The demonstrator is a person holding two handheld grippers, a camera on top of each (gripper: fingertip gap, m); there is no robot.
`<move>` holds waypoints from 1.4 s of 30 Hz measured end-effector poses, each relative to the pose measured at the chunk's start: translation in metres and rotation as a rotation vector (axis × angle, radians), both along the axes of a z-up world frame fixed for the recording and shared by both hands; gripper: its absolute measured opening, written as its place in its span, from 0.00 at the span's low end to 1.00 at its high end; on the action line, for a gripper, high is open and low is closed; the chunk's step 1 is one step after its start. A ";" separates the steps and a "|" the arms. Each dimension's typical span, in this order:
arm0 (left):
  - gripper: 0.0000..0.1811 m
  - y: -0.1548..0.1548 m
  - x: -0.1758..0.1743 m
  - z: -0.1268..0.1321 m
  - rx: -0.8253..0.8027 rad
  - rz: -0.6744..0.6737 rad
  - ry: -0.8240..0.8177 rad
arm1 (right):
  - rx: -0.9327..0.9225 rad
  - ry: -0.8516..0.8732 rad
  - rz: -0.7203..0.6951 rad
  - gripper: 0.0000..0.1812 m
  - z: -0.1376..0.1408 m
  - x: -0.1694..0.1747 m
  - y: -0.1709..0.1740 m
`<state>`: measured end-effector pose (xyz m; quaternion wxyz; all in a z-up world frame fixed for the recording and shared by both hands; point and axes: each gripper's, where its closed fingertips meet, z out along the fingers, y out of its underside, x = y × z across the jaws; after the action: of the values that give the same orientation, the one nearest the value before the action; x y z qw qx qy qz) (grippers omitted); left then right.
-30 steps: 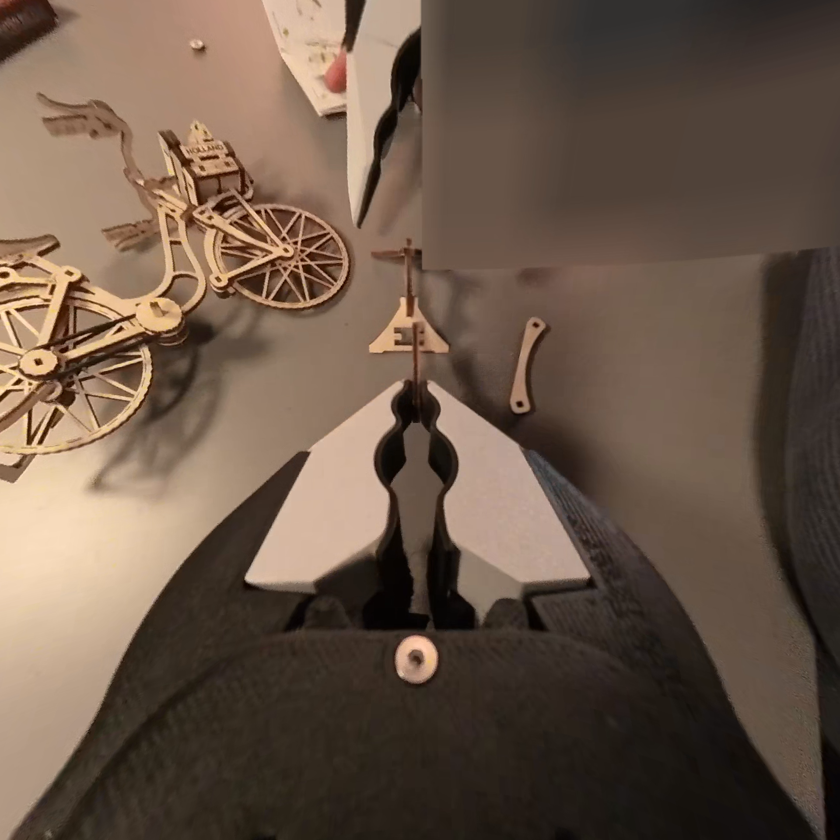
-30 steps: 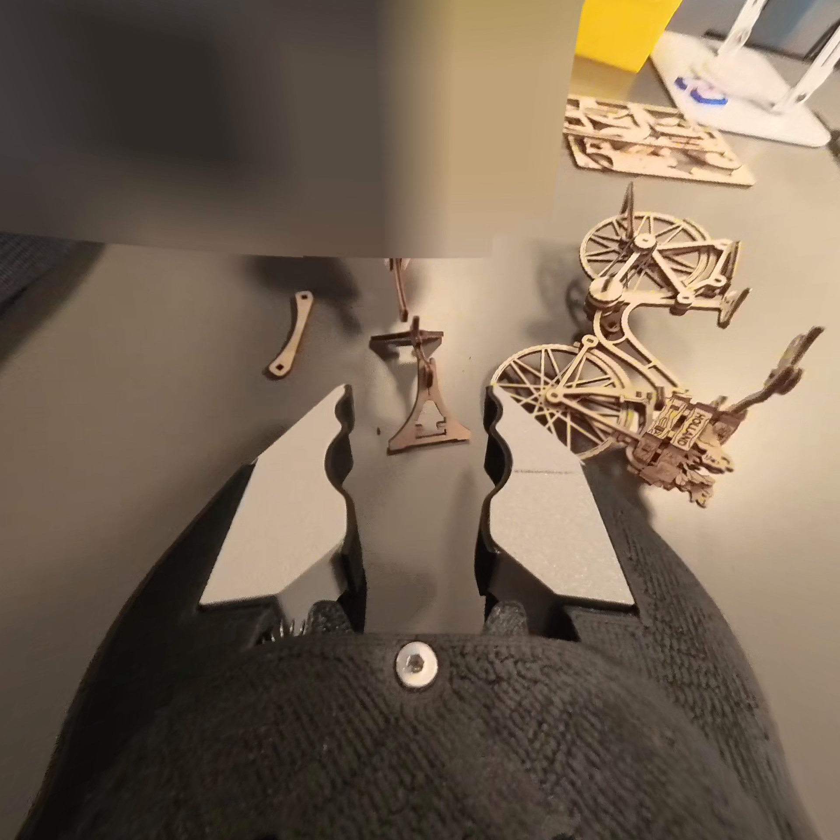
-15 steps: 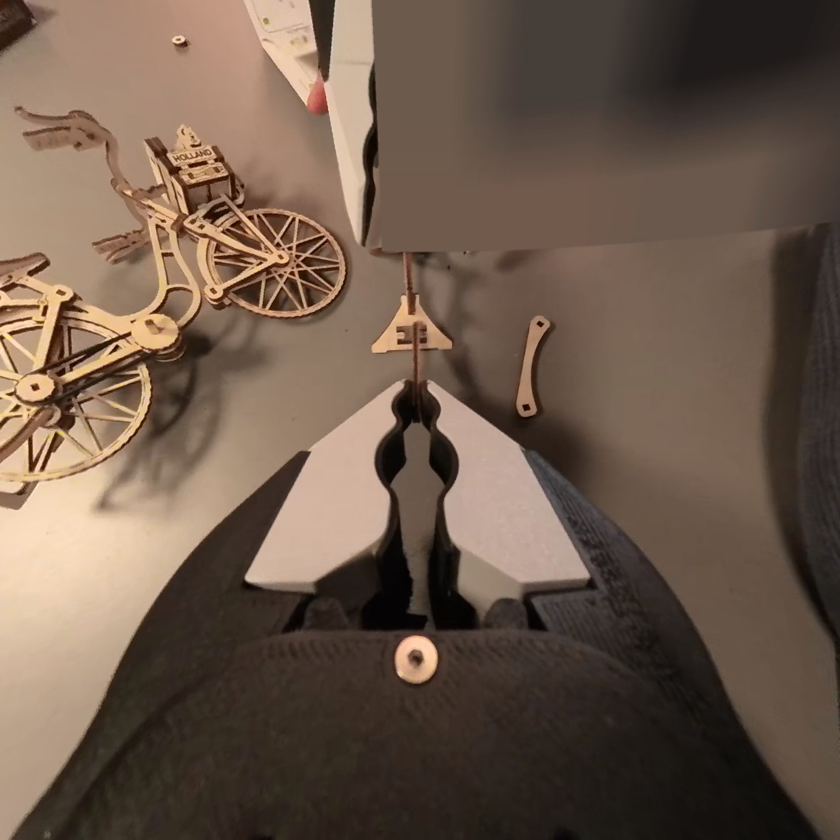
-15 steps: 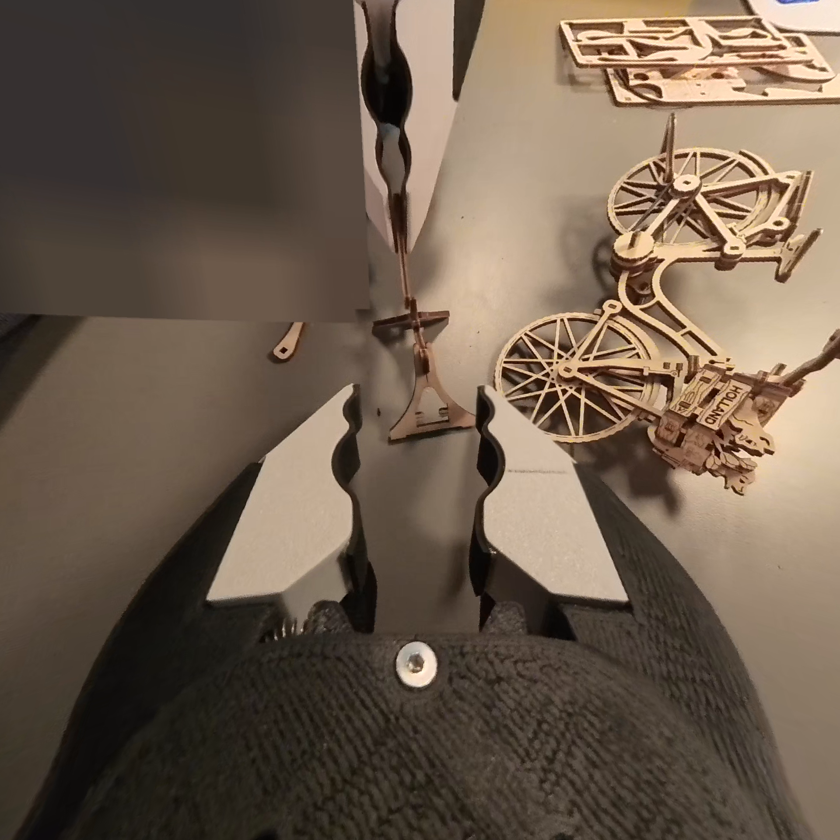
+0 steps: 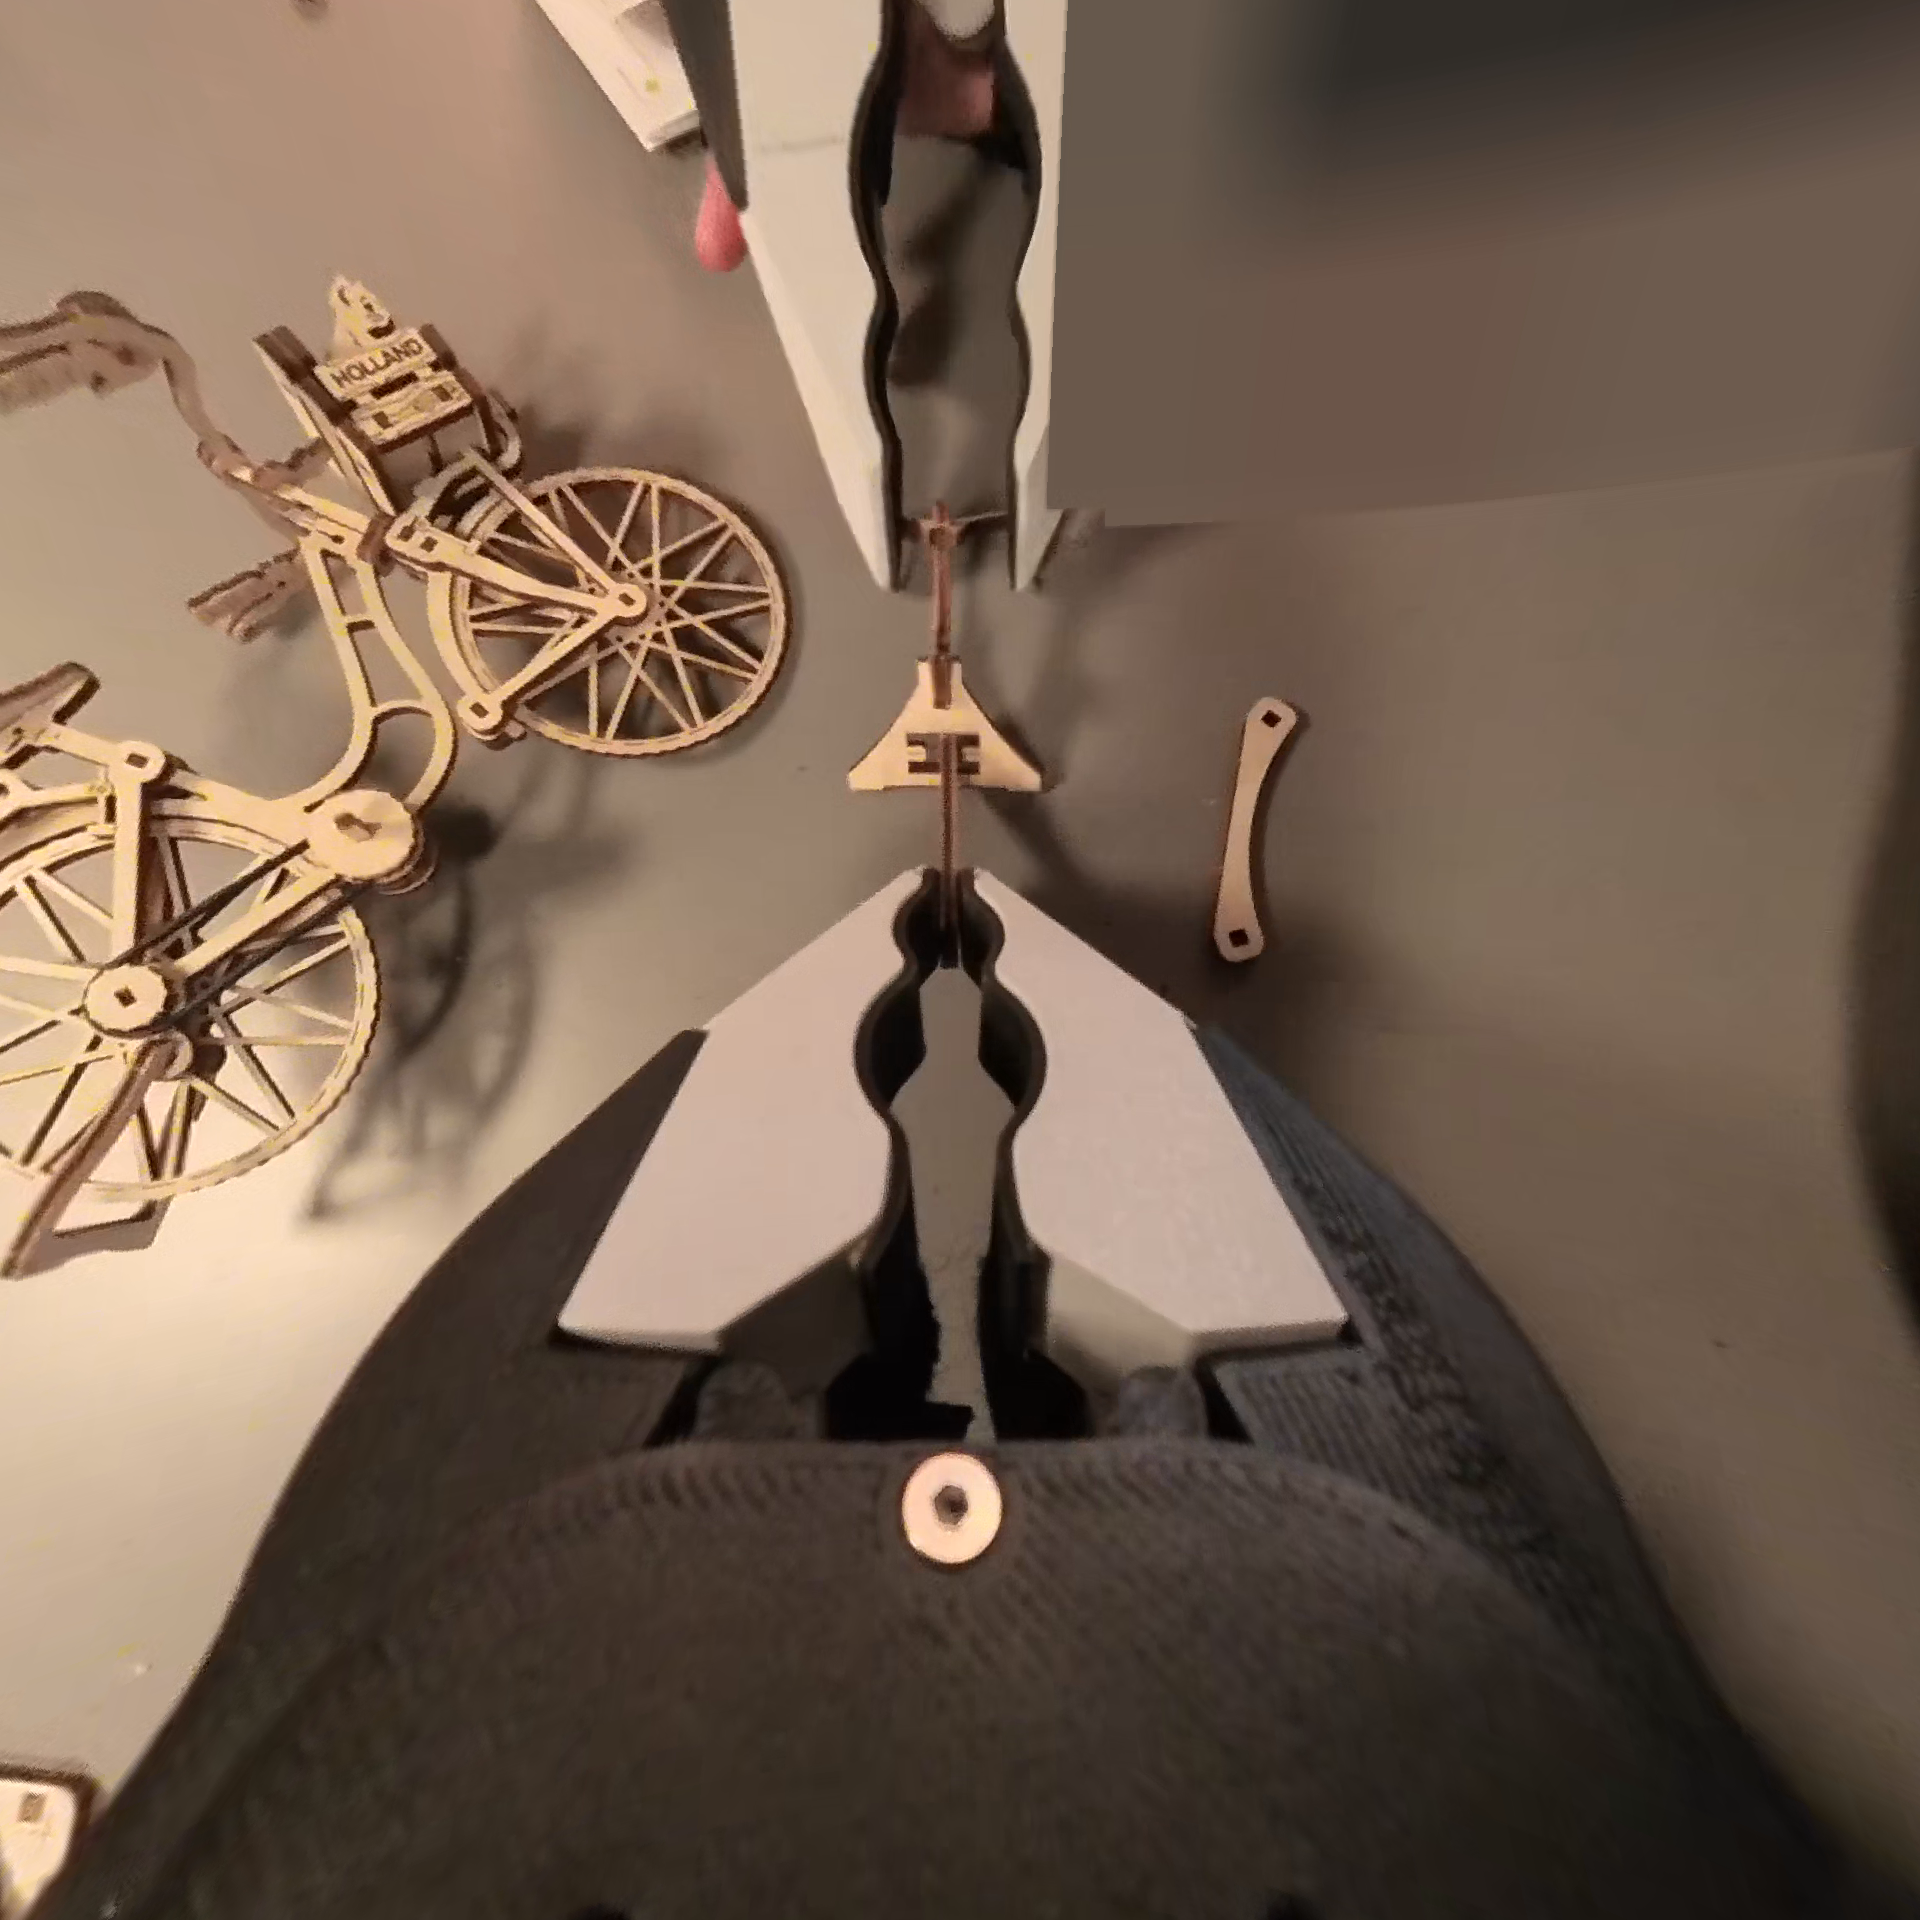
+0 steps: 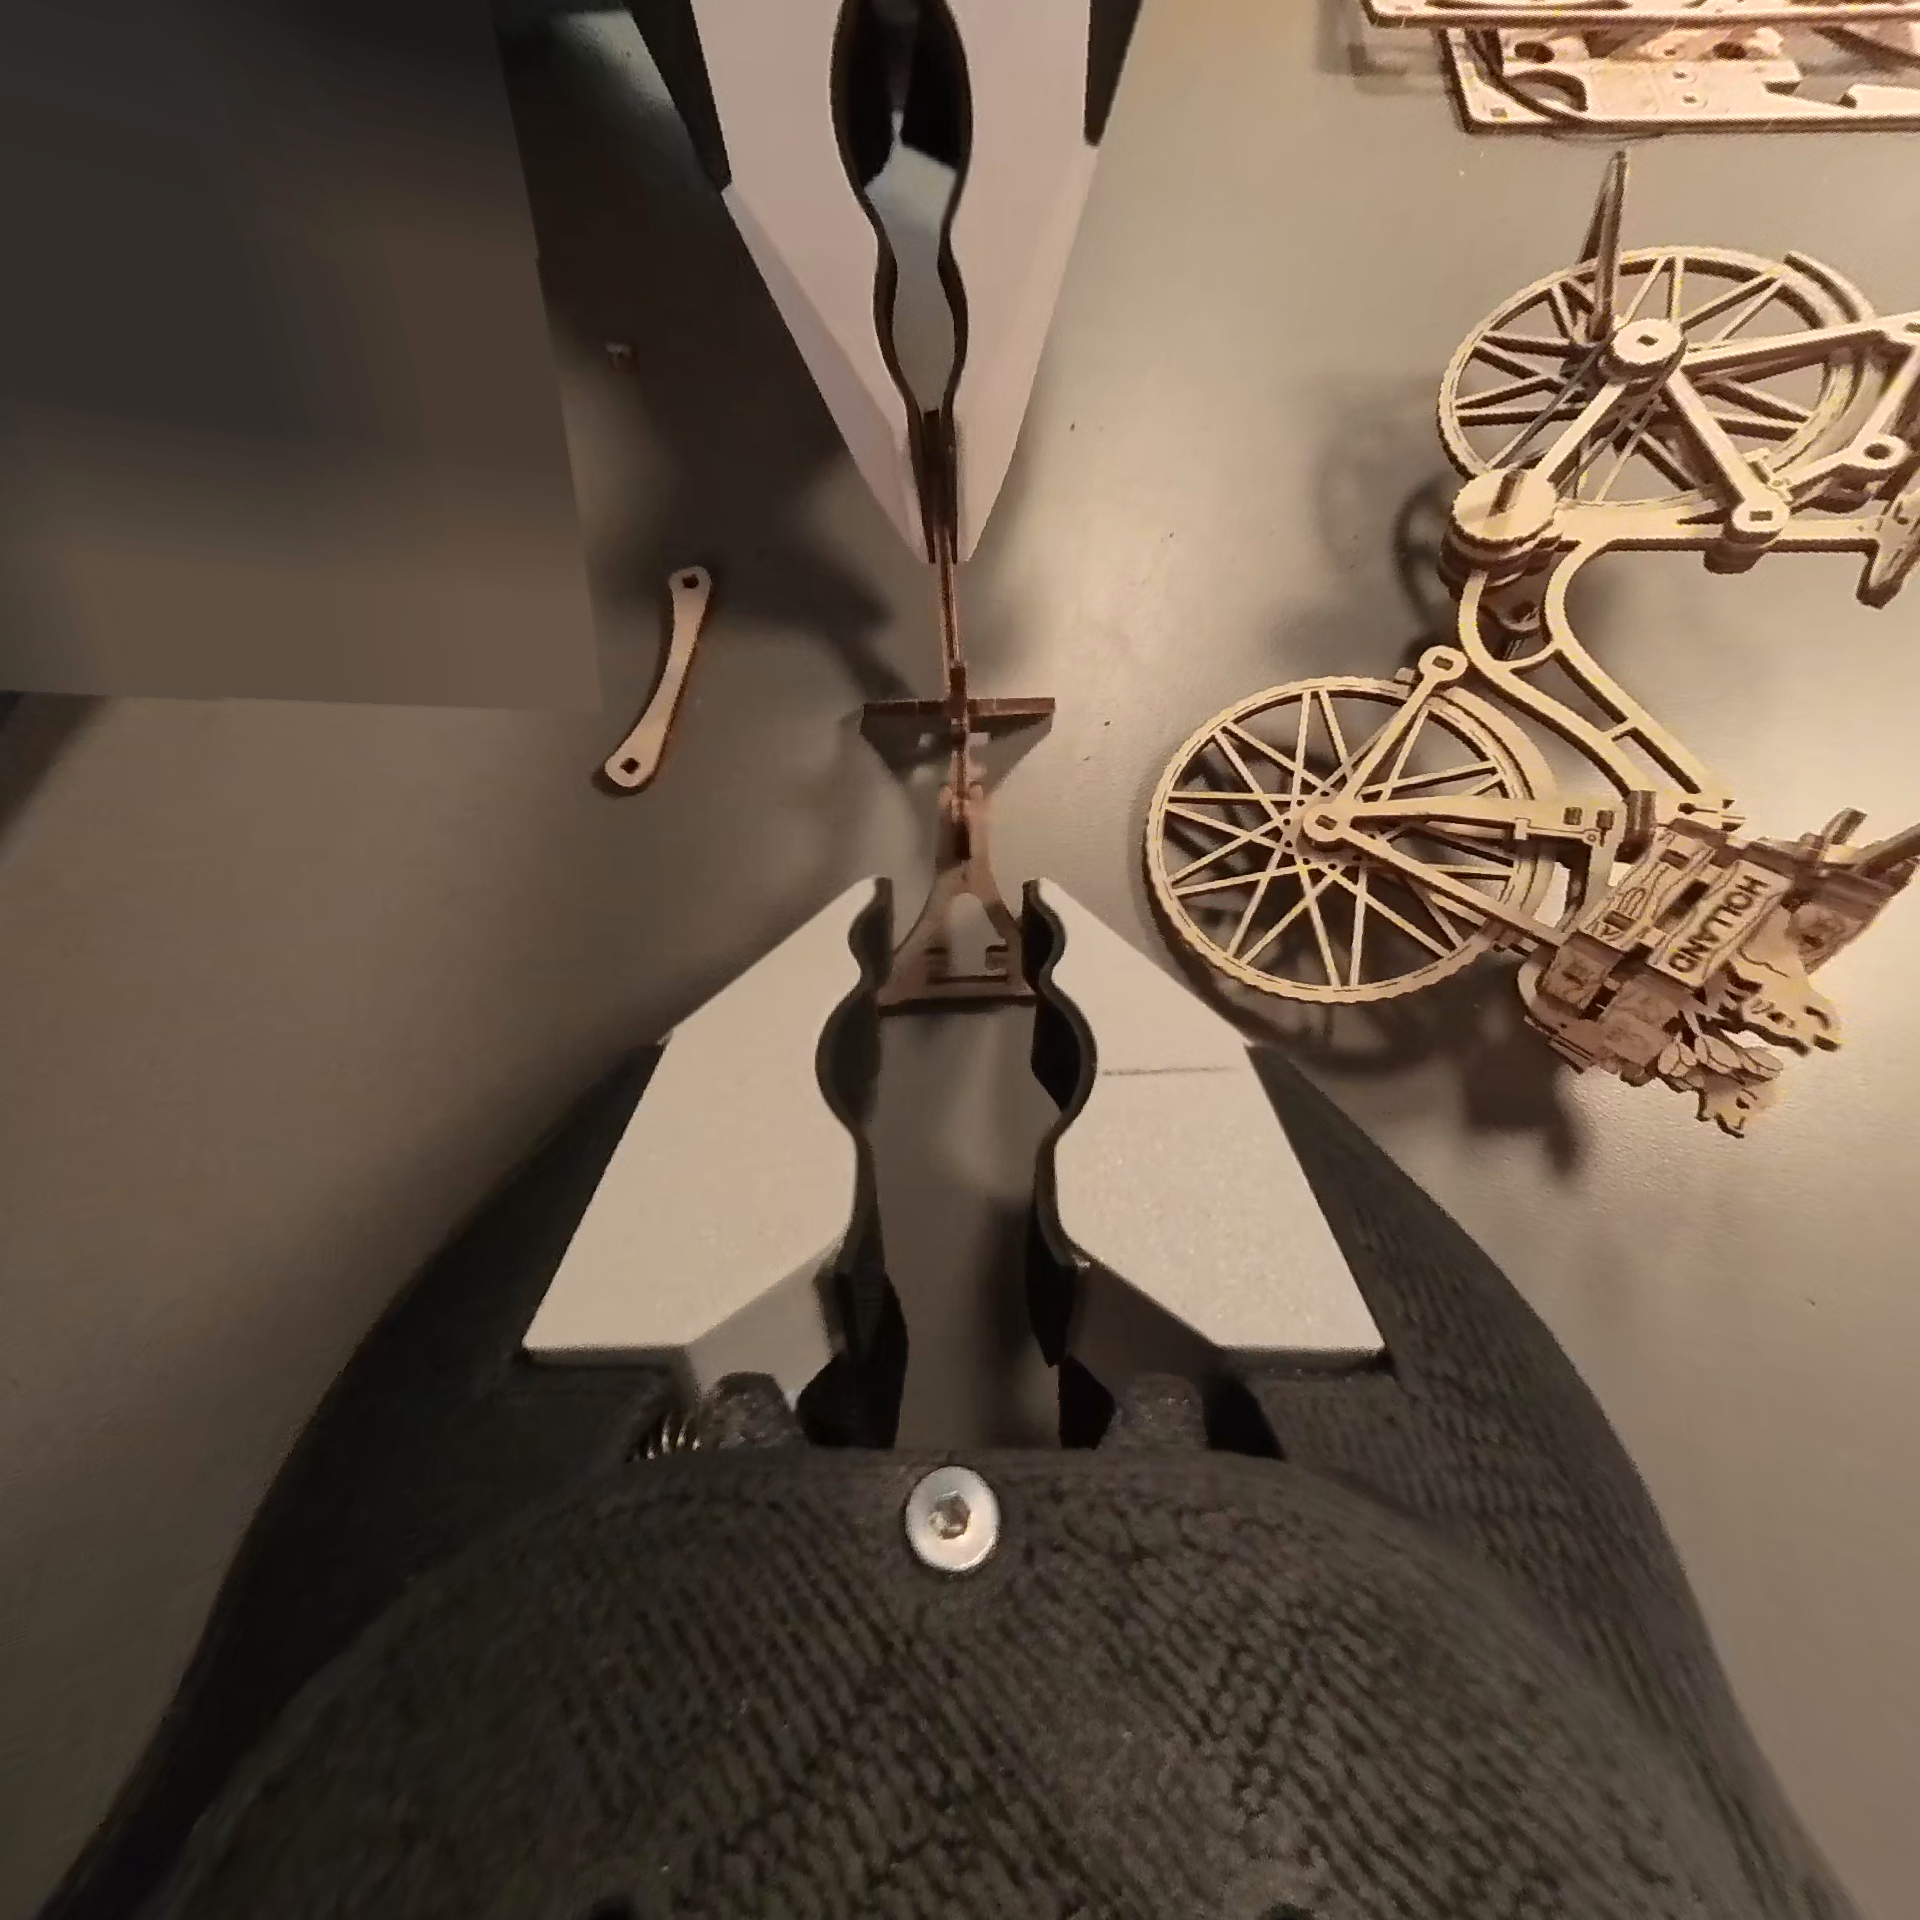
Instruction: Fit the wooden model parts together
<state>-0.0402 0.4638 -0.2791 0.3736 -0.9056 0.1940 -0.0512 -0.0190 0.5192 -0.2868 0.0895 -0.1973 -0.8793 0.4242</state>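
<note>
A small wooden assembly (image 5: 943,748) of cross-fitted flared parts hangs between my two grippers above the grey table (image 5: 1558,935). My left gripper (image 5: 945,894) is shut on its thin strip end, seen edge-on. It also shows at the top of the right wrist view (image 6: 940,520). My right gripper (image 6: 956,904) is shut on the flared triangular end part (image 6: 958,956), whose base corners touch both pads. It also shows at the top of the left wrist view (image 5: 951,561). The two grippers face each other tip to tip.
A wooden bicycle model (image 5: 364,644) lies on the table beside the grippers, also in the right wrist view (image 6: 1507,727). A loose curved wooden strip (image 5: 1252,831) lies on the other side (image 6: 665,686). Cut-out wooden sheets (image 6: 1662,62) lie farther off. A white paper (image 5: 634,83) lies far off. Spacing between my two grippers at the tips: around 7 cm.
My right gripper has moved forward over the flared end part and closed from wide open down onto it. My left gripper has kept its hold on the strip.
</note>
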 end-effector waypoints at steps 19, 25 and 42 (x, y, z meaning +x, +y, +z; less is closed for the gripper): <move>0.01 0.005 0.000 0.000 -0.115 -0.094 0.037 | -0.003 -0.004 0.014 0.11 0.000 0.002 -0.001; 0.01 0.005 0.001 0.000 -0.103 -0.094 0.032 | -0.070 0.018 0.040 0.18 0.011 0.004 -0.015; 0.01 0.007 0.002 -0.001 -0.069 -0.122 -0.028 | -0.050 0.033 0.034 0.03 0.009 0.002 -0.019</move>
<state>-0.0378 0.4713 -0.2797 0.3409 -0.9038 0.2415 -0.0932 -0.0175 0.5000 -0.2775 0.0916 -0.1774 -0.8700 0.4508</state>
